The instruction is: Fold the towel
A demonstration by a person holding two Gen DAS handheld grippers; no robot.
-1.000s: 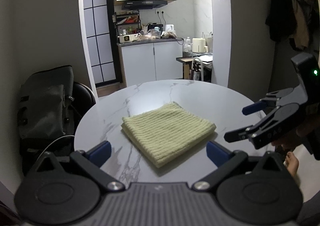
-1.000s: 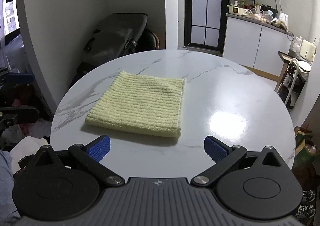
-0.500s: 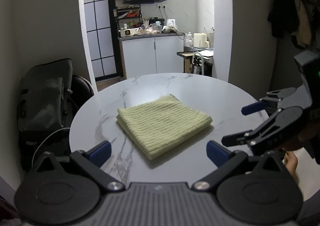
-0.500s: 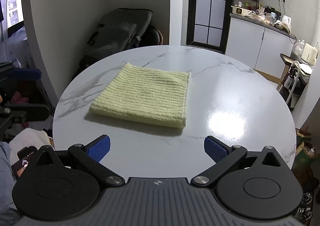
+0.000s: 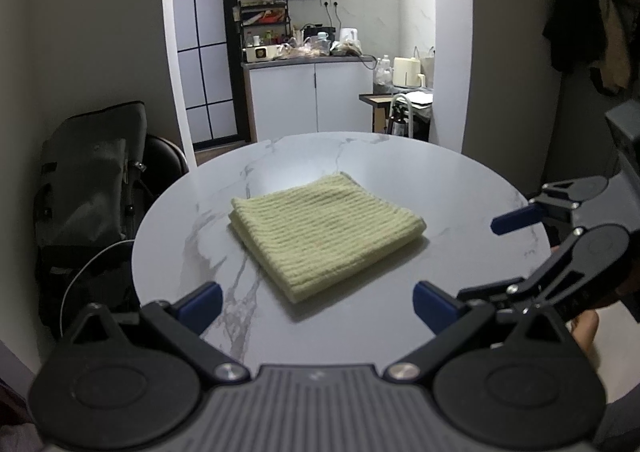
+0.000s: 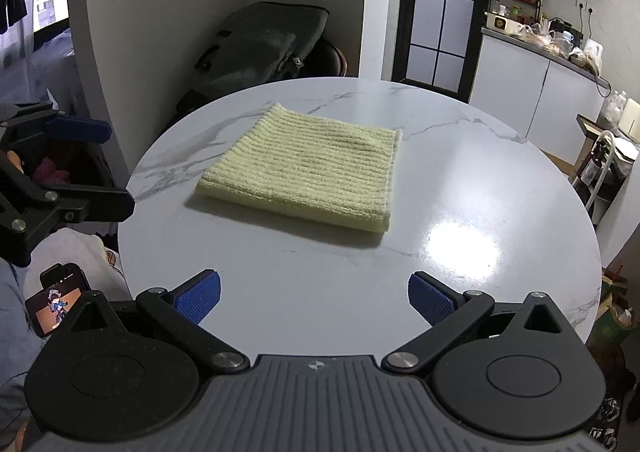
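Observation:
A pale yellow ribbed towel (image 5: 326, 230) lies folded into a flat square near the middle of the round white marble table (image 5: 460, 188). It also shows in the right wrist view (image 6: 308, 168). My left gripper (image 5: 318, 302) is open and empty, held off the table's near edge. My right gripper (image 6: 316, 298) is open and empty, also back from the towel. The right gripper shows at the right of the left wrist view (image 5: 480, 256), and the left gripper shows at the left of the right wrist view (image 6: 106, 168).
A dark backpack (image 5: 88, 180) rests on a chair by the wall left of the table. A kitchen counter with white cabinets (image 5: 308, 96) stands behind. A phone (image 6: 56, 298) lies low at the left. Coats (image 5: 588, 12) hang at the right.
Both grippers have drawn back and risen away from the table, so the towel looks smaller and farther. The towel has not moved. Both grippers stay open.

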